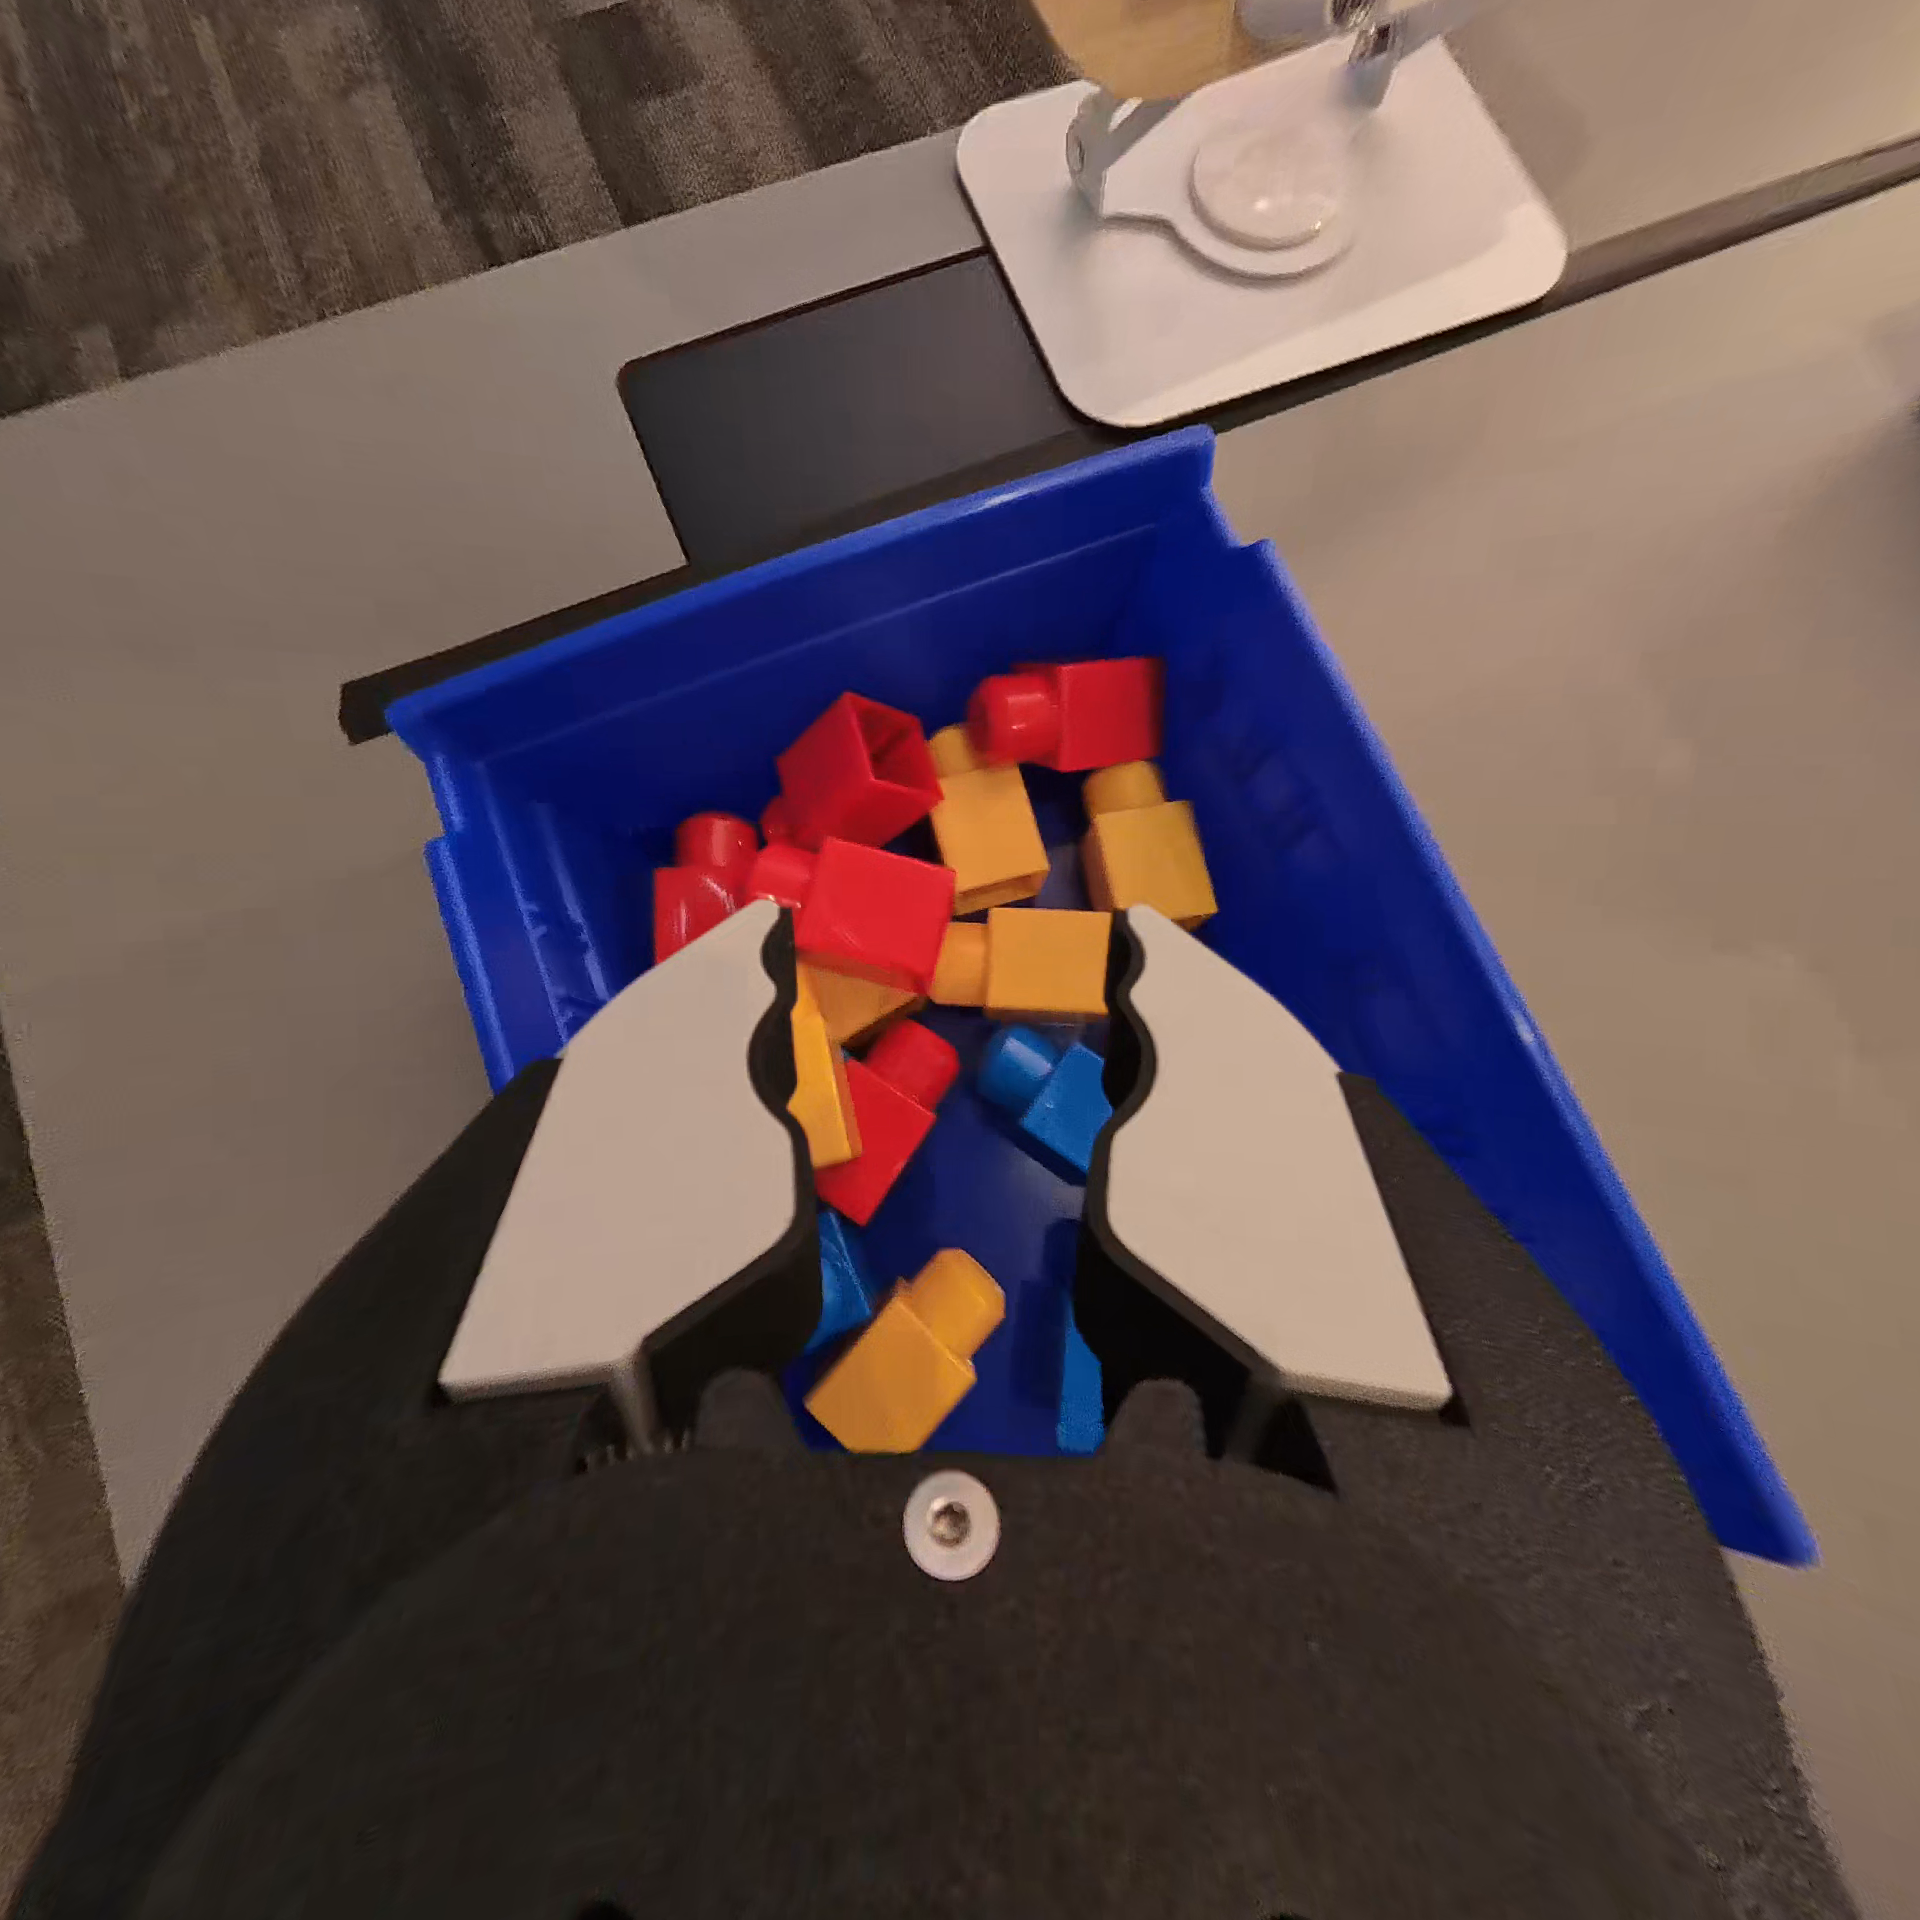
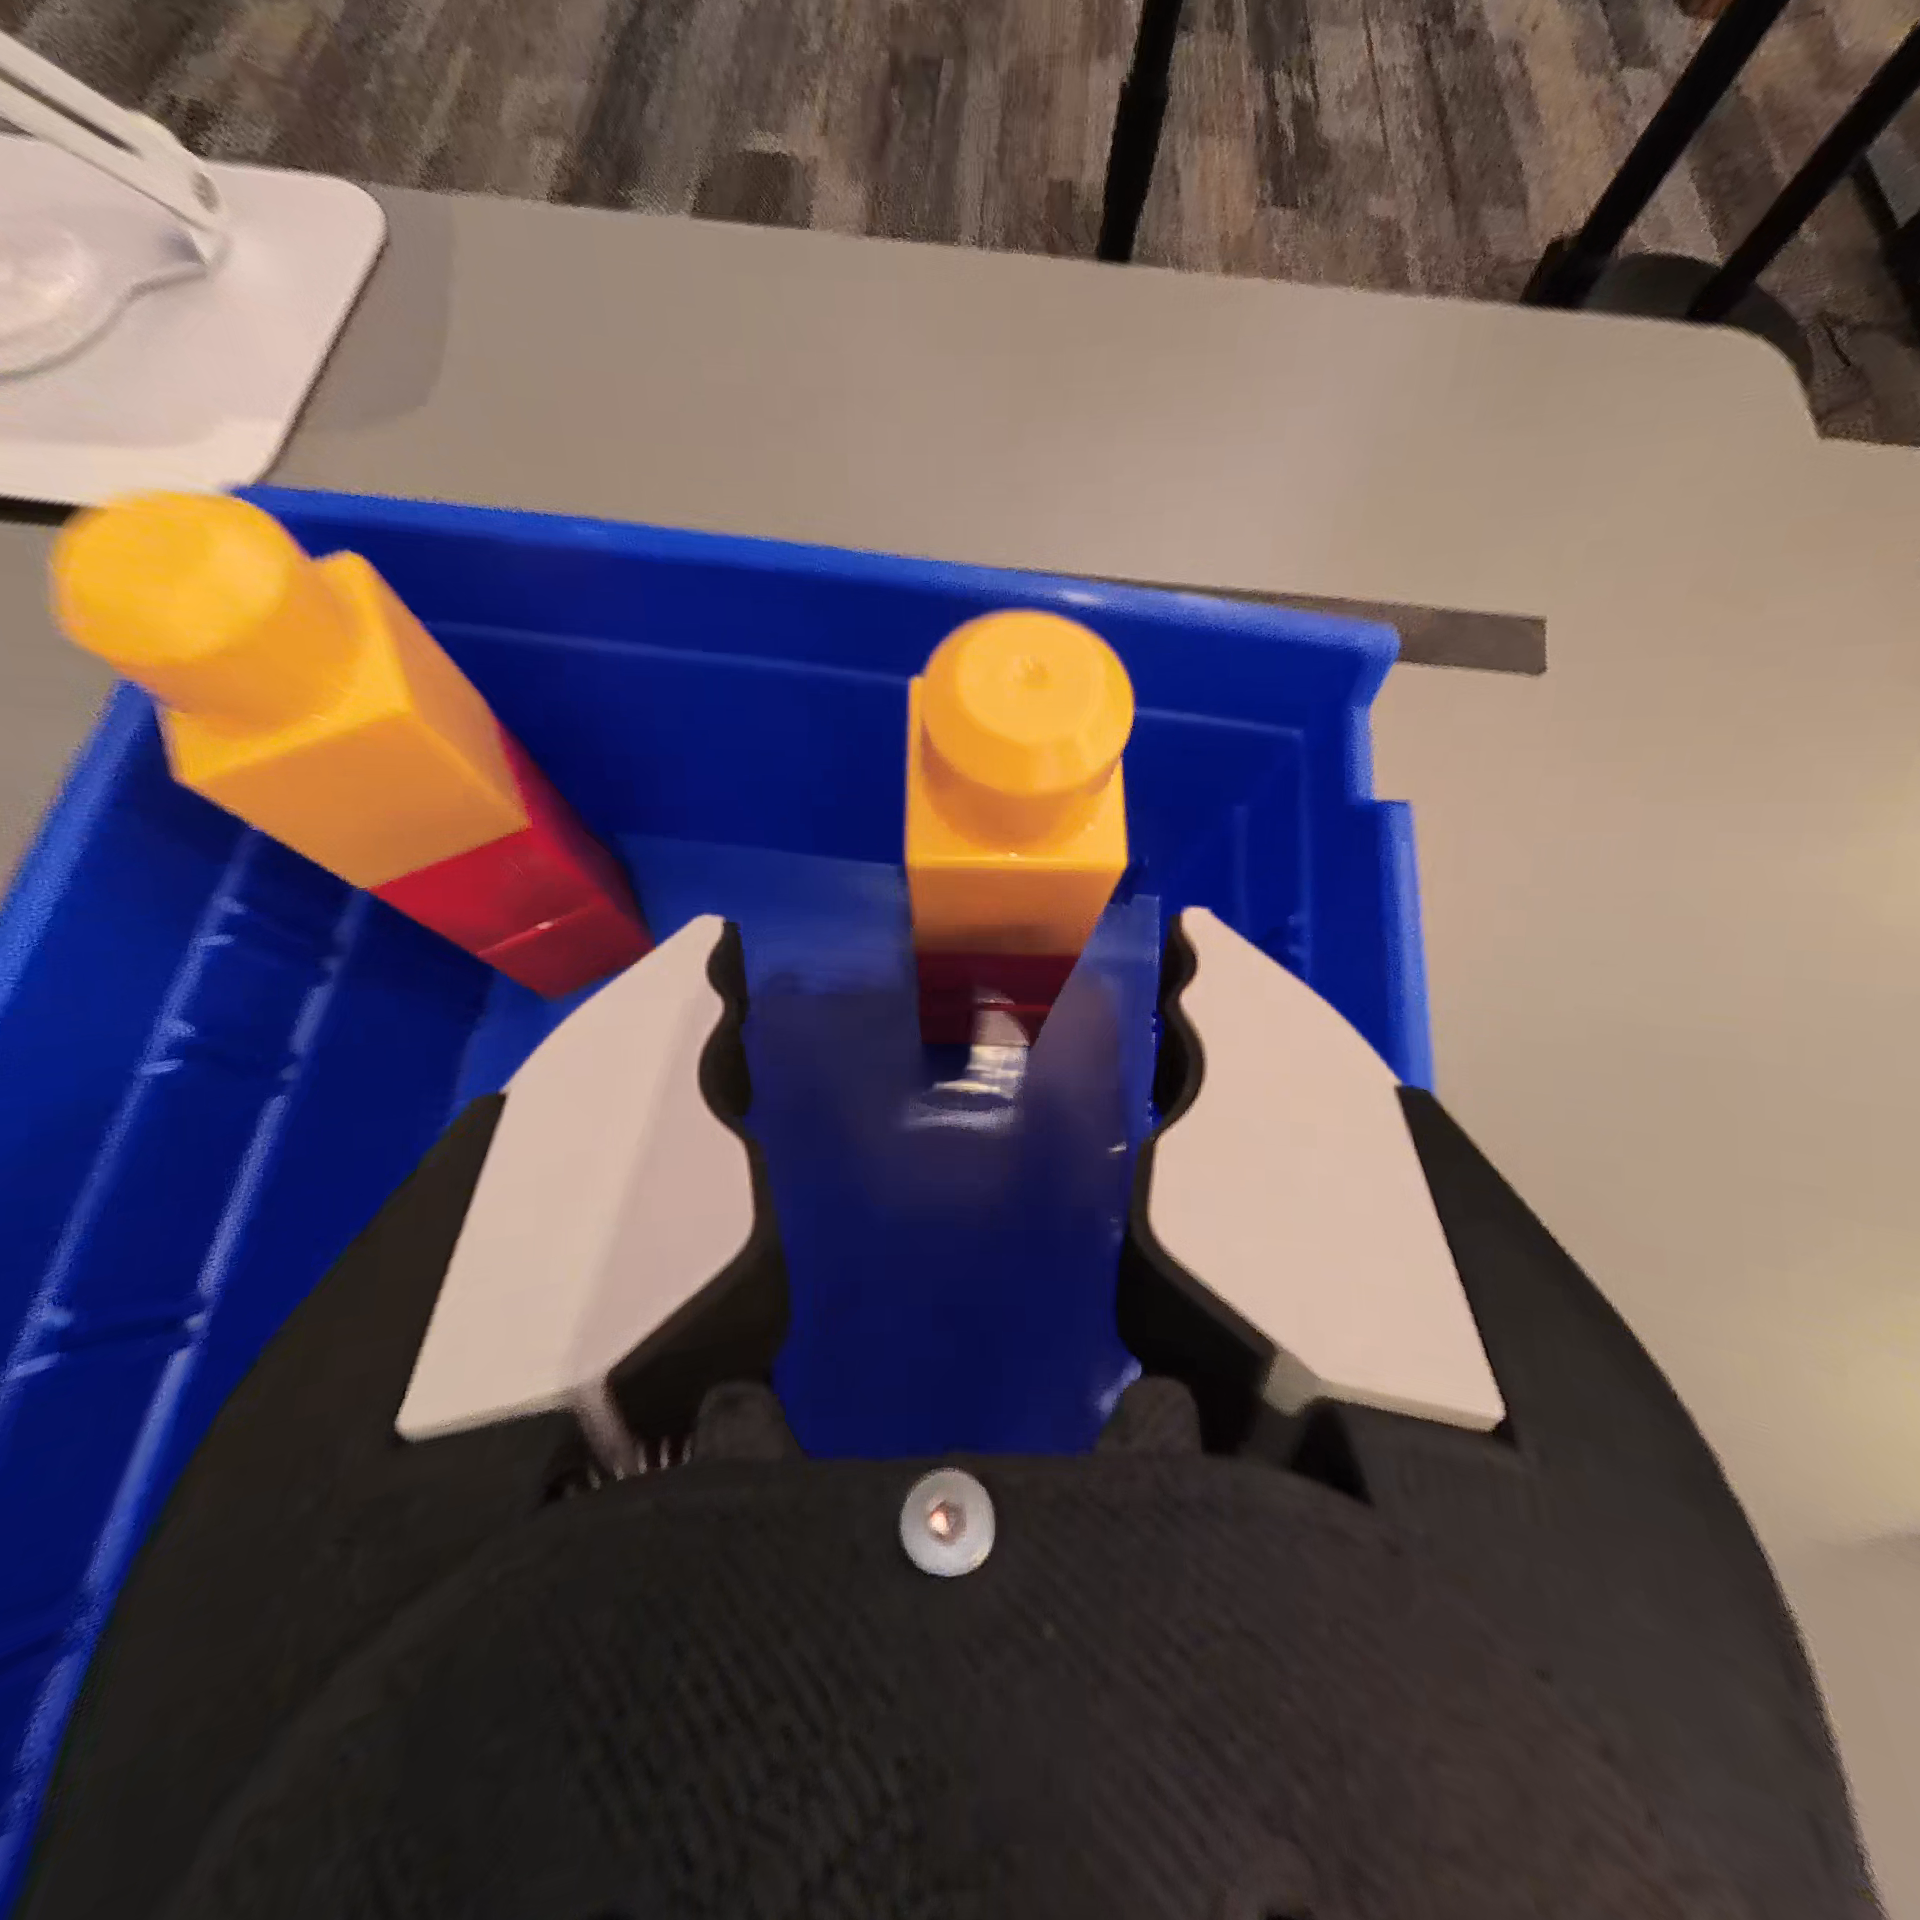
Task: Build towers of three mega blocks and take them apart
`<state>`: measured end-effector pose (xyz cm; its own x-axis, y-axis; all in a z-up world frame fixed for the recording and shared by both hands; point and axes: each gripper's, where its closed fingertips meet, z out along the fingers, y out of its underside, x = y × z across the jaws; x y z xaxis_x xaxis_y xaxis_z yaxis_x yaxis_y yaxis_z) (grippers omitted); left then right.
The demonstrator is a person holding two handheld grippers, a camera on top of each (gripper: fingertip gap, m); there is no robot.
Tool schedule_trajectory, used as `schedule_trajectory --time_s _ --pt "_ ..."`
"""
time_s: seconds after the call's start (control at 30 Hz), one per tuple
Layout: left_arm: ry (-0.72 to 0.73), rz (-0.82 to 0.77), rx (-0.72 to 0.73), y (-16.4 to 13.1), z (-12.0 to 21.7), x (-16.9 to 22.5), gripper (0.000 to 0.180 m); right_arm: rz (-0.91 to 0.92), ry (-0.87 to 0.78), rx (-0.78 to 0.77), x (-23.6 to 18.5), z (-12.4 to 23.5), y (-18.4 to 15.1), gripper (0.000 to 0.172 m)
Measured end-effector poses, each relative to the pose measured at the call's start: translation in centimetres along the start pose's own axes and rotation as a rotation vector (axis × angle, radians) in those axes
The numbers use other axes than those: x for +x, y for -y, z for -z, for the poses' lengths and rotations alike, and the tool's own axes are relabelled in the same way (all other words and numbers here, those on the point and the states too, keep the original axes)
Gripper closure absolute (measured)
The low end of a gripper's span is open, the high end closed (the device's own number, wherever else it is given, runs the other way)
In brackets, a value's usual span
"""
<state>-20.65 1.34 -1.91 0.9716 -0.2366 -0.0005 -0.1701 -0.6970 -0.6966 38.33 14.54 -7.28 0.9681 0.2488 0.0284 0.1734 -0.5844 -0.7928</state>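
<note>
We see red, yellow-orange and blue plastic blocks [image 1: 940, 935] in a bright blue plastic bin [image 1: 1340, 831]; two towers [image 2: 1013, 831], yellow-orange over dark red; a plain grey counter [image 1: 208, 623]; each claw [image 2: 951, 935] pale grey on black.

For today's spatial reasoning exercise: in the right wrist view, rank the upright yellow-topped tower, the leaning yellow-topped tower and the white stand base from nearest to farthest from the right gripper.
1. Upright yellow-topped tower, just ahead between the open fingers.
2. Leaning yellow-topped tower, to the left in the bin.
3. White stand base, far left on the table.
</note>
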Motion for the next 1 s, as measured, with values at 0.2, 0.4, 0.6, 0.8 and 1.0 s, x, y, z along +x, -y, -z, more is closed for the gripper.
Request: schedule_trajectory --time_s 0.2,0.4,0.6,0.8,1.0 --pt "0.002 -0.166 -0.009 -0.8 -3.7 -0.7 0.114 -0.006 0.076 0.091 -1.8 3.6 3.2 0.089" --pt "0.014 -0.163 -0.074 -2.4 -6.6 -1.9 0.103 0.026 0.132 0.183 -3.9 6.4 5.6 0.09" --pt "0.055 -0.178 -0.173 -4.2 -8.1 -2.7 0.111 0.078 0.168 0.19 -5.9 7.3 6.2 0.09" --pt "0.077 -0.226 -0.173 -3.5 -6.9 -2.2 0.117 0.095 0.195 0.262 -7.7 9.4 7.8 0.095" --pt "-0.037 -0.517 0.238 5.4 2.1 8.9 0.117 0.001 0.81 0.423 -20.5 16.7 10.3 0.109"
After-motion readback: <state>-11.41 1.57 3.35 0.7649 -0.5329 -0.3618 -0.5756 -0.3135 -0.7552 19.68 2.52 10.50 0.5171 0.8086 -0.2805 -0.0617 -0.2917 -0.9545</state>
